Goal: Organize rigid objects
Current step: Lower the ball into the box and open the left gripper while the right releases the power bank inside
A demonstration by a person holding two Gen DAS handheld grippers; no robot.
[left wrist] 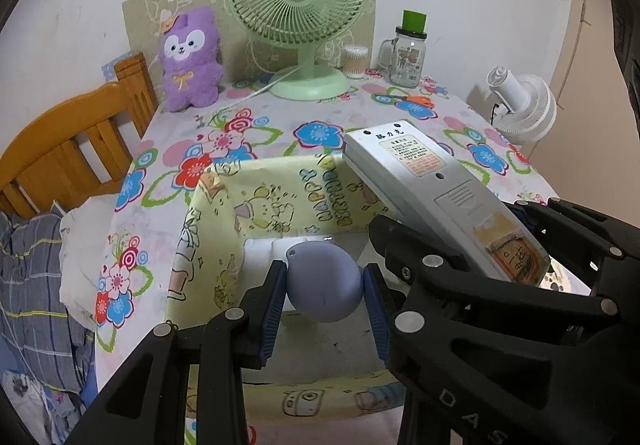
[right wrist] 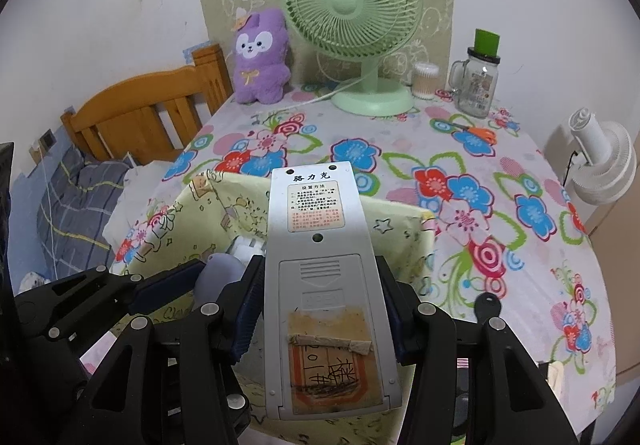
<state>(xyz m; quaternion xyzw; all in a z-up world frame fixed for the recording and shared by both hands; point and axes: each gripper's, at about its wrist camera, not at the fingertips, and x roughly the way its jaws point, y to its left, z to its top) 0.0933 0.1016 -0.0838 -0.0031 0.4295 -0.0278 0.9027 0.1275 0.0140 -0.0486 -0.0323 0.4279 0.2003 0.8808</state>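
Left gripper [left wrist: 325,291] clamps a lilac ball [left wrist: 324,281] above the yellow box [left wrist: 208,237]; right gripper [right wrist: 322,309] clamps a remote [right wrist: 320,265] over the same box. Recommend lowering each well inside before releasing, ball first.

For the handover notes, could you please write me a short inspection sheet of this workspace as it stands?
Surface: table under a flowered cloth.
Job's things: yellow box, open; lilac ball and white remote held above it.
Clutter: green fan, purple plush, glass jar, cotton swabs, orange scissors.
Grippers: left gripper shut on the ball; right gripper shut on the remote.
Cables: fan's white cord.
Surroundings: wooden bed frame, white fan.
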